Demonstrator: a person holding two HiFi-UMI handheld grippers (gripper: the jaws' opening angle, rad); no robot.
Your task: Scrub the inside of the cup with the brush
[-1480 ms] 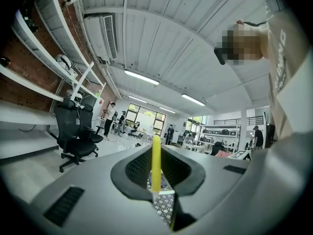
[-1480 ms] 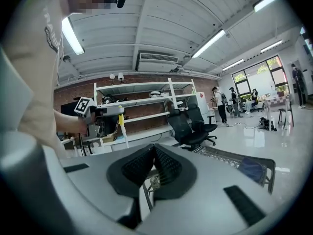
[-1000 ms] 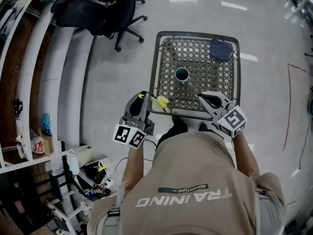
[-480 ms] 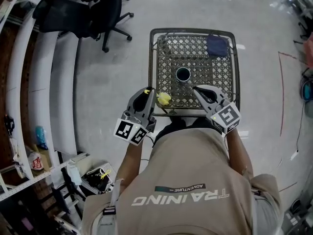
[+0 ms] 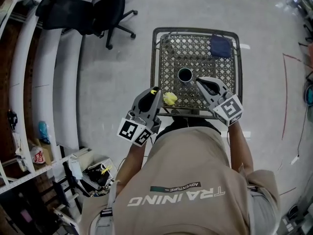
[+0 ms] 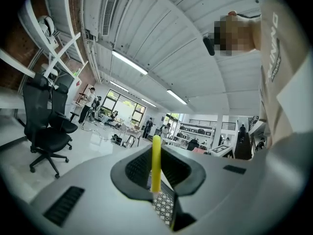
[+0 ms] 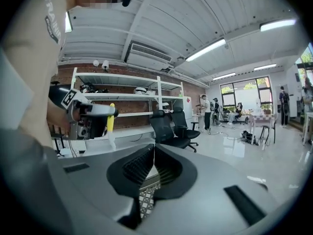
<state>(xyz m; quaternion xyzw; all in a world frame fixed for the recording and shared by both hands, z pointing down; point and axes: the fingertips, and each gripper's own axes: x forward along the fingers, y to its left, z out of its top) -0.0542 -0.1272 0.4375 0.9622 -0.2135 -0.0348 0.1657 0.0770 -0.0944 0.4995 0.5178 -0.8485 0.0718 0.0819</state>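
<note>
A dark cup (image 5: 185, 75) stands upright near the middle of a metal lattice table (image 5: 155, 67). My left gripper (image 5: 154, 92) is shut on a yellow brush, whose pale yellow head (image 5: 169, 98) sticks out over the table's near edge, below and left of the cup. In the left gripper view the yellow handle (image 6: 156, 163) stands upright between the jaws. My right gripper (image 5: 202, 84) hovers just right of the cup, apart from it. In the right gripper view its jaws (image 7: 153, 166) are shut with nothing between them, and the left gripper (image 7: 90, 112) with the brush (image 7: 111, 117) shows at left.
A folded blue cloth (image 5: 220, 46) lies at the table's far right corner. A black office chair (image 5: 98, 9) stands on the floor beyond the table's left side. White shelving (image 5: 44, 82) curves along the left, with clutter on the floor at its foot (image 5: 93, 173).
Both grippers have moved forward, towards the cup. The brush head now lies over the table's near edge, and the right gripper's tips have come beside the cup.
</note>
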